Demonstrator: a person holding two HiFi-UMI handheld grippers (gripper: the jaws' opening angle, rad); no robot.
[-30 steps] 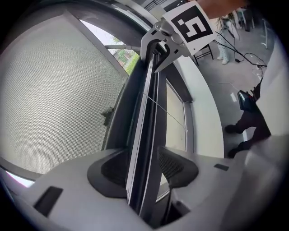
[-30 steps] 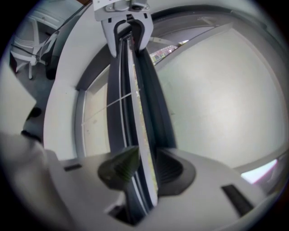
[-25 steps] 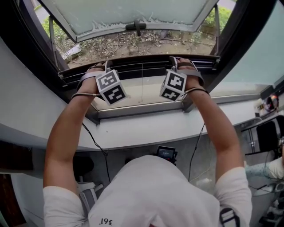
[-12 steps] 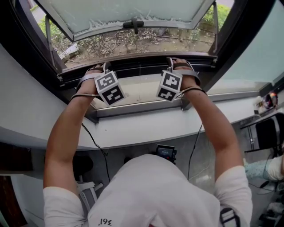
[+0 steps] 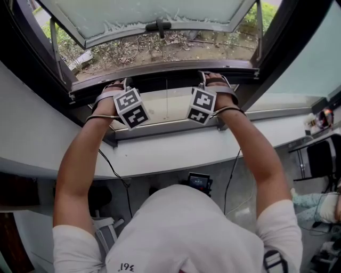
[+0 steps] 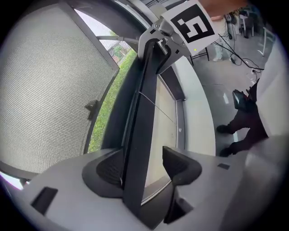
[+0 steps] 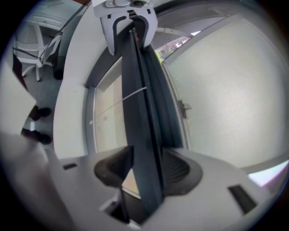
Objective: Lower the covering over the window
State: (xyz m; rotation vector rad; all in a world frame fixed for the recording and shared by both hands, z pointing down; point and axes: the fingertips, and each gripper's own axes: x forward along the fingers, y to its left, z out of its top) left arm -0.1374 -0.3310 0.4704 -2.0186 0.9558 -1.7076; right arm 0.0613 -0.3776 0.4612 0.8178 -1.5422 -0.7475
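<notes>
A white sill [image 5: 176, 154] runs below a dark-framed window; the sash [image 5: 144, 16] is swung outward, w/ shrubs & bare ground [image 5: 160, 50] seen under it. A dark cable [image 5: 114, 170] hangs off the sill's near edge and a small device [image 5: 200, 183] lies on the floor below.

The covering's dark bar [image 5: 165, 71] is stretched across the opening, left to right, beyond the sill. Between it & the sill-side frame a pale sheet [image 5: 170, 106] is seen, crossed by a thin cord; whether that sheet is the covering's fabric can't be told.

The bar is straddled by both grippers, one toward each end, arms reached fwd over the sill.

Left gripper [image 6: 144, 168]: jaws have just been opening and are spread wide. The bar [image 6: 140, 135] is seen between them, lying against the left pad [image 6: 108, 169], w/ a clear gap to the right pad [image 6: 180, 166]. Not clamped.

Right gripper [image 7: 146, 170]: jaws also just been opening, now spread wide. The bar [image 7: 142, 135] is seen between them, filling most of the gap, close to both pads; no squeeze is made out. The other gripper's head is seen at the bar's far end in each gripper view.
</notes>
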